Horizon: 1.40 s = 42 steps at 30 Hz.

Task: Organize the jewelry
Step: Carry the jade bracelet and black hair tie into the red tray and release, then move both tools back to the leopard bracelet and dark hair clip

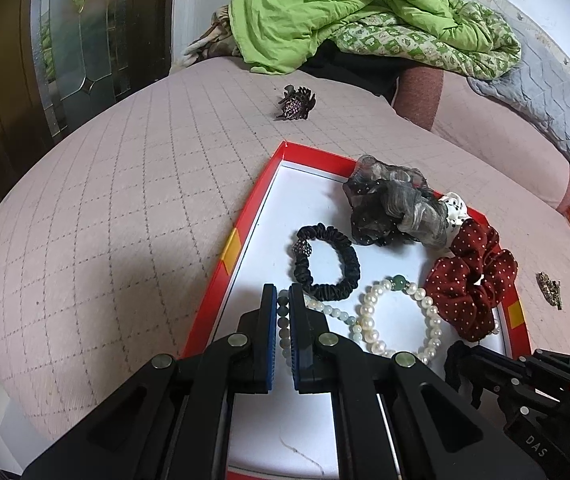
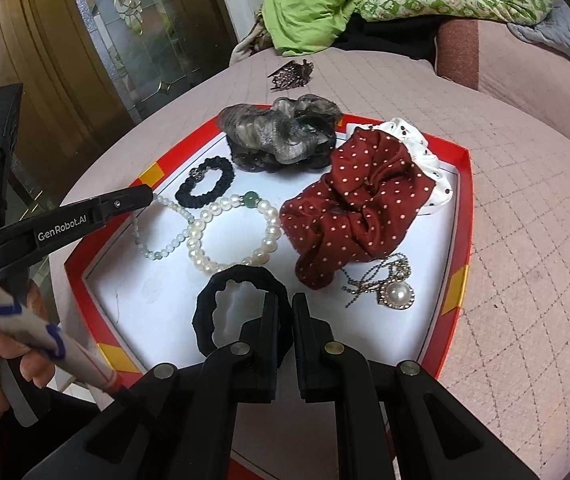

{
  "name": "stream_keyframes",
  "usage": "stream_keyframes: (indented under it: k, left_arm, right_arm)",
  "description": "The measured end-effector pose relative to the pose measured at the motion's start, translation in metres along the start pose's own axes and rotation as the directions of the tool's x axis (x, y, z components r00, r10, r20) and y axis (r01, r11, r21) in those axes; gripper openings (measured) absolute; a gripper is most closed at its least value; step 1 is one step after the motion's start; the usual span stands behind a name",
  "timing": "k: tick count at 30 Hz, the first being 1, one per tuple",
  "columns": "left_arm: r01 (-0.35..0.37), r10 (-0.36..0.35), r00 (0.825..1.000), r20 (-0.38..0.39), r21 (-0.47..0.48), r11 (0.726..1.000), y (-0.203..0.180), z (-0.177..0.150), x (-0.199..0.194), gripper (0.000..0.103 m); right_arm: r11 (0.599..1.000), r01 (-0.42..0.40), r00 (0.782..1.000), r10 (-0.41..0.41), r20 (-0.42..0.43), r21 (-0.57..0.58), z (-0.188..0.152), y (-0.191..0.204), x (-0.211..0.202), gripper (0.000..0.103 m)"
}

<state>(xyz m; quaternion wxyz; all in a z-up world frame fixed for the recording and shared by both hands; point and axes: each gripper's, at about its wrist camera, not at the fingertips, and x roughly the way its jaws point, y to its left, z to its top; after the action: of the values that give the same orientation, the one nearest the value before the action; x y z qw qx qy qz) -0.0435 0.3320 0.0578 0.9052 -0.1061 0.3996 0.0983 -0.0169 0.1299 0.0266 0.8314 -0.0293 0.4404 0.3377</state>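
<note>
Left wrist view: your left claw (image 1: 283, 300) is clamped on the pale bead bracelet (image 1: 337, 312) at the near left of the red tray (image 1: 245, 216) on the bed (image 1: 105, 200); lift it clear of the pearl bracelet (image 1: 397, 320) beside it. Right wrist view: your right claw (image 2: 285, 312) is together, pinching the black hair tie (image 2: 241, 304) at the tray's near edge. Keep the grip steady. A hair claw clip (image 2: 291, 74) lies beyond the tray's far edge.

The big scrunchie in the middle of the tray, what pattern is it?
Dark red scrunchie with small white polka dots, clearest in the right wrist view.
</note>
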Motion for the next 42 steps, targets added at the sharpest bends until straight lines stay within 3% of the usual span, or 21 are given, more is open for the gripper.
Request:
stream_keyframes:
  k: [17, 21, 27, 42]
  left_arm:
    - [0.01, -0.01, 1.0, 0.008, -0.003, 1.0, -0.003, 0.003, 0.0, 0.006]
    - [0.012, -0.012, 0.999, 0.031, 0.006, 1.0, -0.005, 0.003, -0.004, 0.022]
    - [0.012, -0.013, 0.998, 0.065, 0.02, 1.0, -0.01, 0.004, -0.011, 0.023]
    - [0.027, -0.04, 0.995, 0.088, 0.148, 0.989, -0.063, -0.002, -0.016, 0.025]
  right_arm:
    - [0.999, -0.046, 0.999, 0.046, 0.005, 0.023, -0.002, -0.005, -0.01, 0.014]
    - [0.997, -0.066, 0.998, 0.065, 0.028, 0.04, -0.001, -0.011, -0.019, 0.016]
    - [0.989, -0.112, 0.988, 0.101, 0.116, 0.092, 0.005, -0.027, -0.042, 0.017]
    - [0.954, -0.092, 0.98, 0.036, 0.197, 0.286, 0.007, -0.095, -0.073, 0.021]
